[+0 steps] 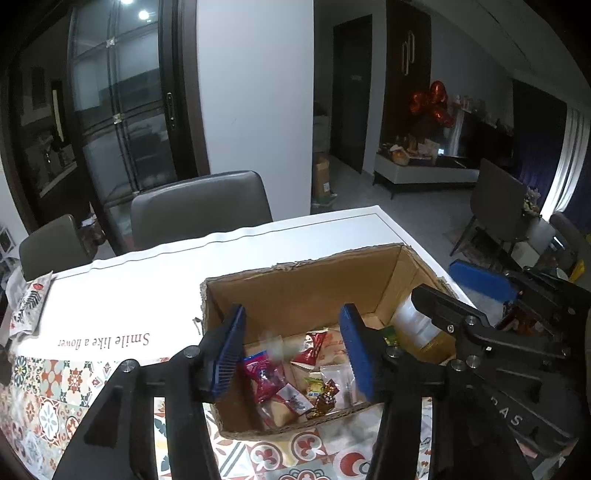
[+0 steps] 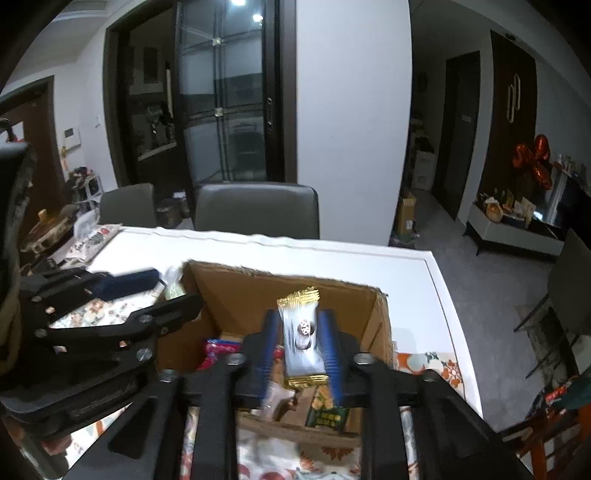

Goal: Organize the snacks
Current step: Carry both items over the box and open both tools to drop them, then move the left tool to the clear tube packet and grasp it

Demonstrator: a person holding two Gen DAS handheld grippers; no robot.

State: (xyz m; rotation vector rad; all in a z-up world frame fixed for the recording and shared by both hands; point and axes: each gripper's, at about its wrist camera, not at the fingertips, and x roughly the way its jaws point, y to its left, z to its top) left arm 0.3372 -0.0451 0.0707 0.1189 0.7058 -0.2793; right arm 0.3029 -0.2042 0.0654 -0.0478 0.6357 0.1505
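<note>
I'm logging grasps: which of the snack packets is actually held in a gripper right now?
The white packet with gold crimped ends, clamped in the right gripper above the cardboard box. The other snacks lie loose in the box; the left gripper is open.

A white pillar (image 1: 255,103) rises mid-frame behind the worktop (image 1: 332,229), with dark glass doors (image 1: 122,110) to its left reflecting two ceiling lights (image 1: 127,2). Two grey chairs (image 1: 199,208) stand at the worktop's far edge. At upper right, a dark door (image 1: 351,92), red foil balloons (image 1: 432,103) and a low white cabinet (image 1: 424,171) sit above grey floor (image 1: 417,218).
</note>
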